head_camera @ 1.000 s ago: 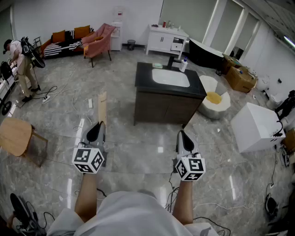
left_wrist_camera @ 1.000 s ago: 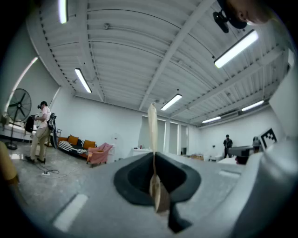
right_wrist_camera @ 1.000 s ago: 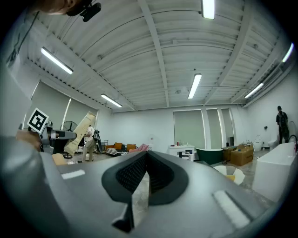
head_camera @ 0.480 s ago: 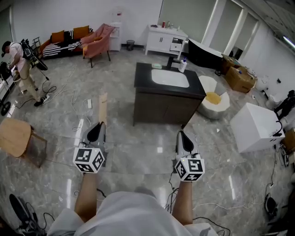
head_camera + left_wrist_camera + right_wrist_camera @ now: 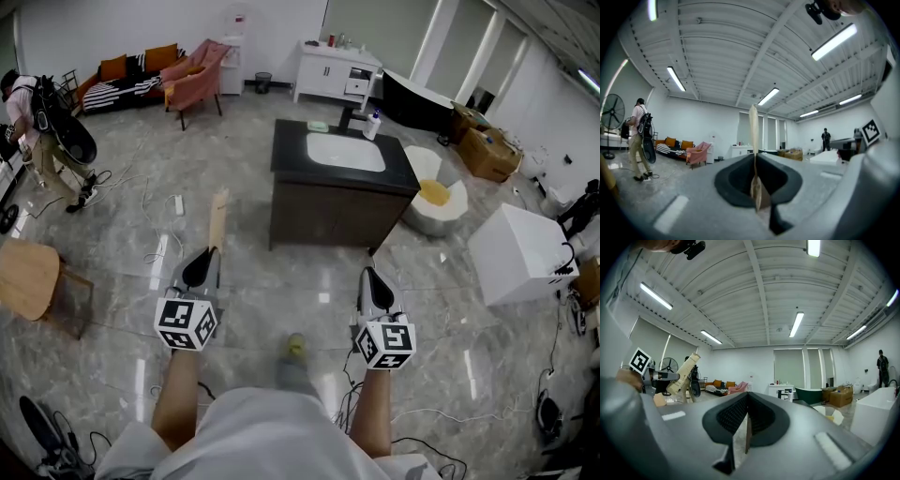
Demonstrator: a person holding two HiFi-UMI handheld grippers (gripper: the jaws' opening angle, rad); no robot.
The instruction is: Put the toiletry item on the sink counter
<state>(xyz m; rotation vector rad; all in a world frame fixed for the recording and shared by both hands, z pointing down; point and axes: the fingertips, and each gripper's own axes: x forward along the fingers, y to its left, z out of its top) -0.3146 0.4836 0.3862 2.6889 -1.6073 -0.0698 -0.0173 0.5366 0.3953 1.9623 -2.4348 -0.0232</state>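
Left gripper point(image 5: 201, 266) pinches a beige tube point(image 5: 218, 215); right gripper point(image 5: 374, 282) pressed together, empty. Glossy grey floor point(image 5: 281, 291); black-topped sink counter point(image 5: 292, 150) upper centre, well apart.

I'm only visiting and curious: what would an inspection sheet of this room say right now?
Surface: black sink counter with a white basin, ahead across the floor.
Job's things: beige tube, sticking out of the left gripper's jaws.
Clutter: pale green item and small bottle on the counter.
Grippers: left gripper shut on the tube; right gripper shut, empty.
Cables: loose cables on the floor at left.
Surroundings: pink armchair, white cabinet, white box, person far left.
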